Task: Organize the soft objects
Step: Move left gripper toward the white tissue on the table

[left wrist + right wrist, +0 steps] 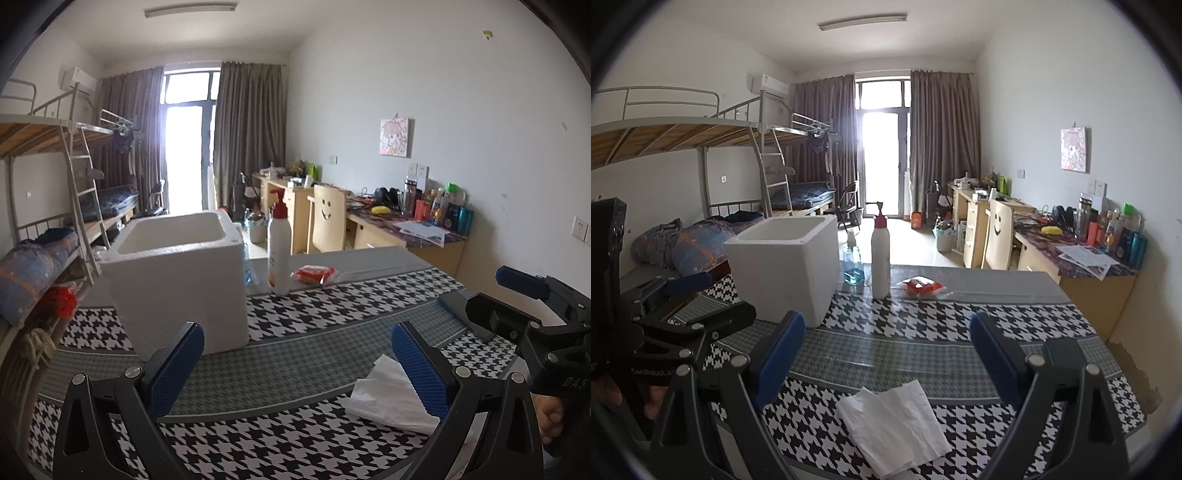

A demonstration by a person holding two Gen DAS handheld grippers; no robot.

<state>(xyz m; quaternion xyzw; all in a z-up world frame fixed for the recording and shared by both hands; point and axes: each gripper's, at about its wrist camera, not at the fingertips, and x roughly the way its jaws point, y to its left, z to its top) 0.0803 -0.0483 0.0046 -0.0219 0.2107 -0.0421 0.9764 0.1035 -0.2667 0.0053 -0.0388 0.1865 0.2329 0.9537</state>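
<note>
Table (1015,325), houndstooth cloth: we judge it the sorting surface. Foam box (783,258), white, open-topped, far left, likely the bin. Left gripper (297,363) and right gripper (888,350): we hold both spread wide, empty, aimed low over the near edge. Tissue (894,424): white, creased, layered flat, lying just below the right gripper's jaws.

White walls; metal bunk beds (713,155) at left, bright balcony door (882,162) between brown curtains (942,144) at centre, cluttered wooden desks (1071,258) at right.
</note>
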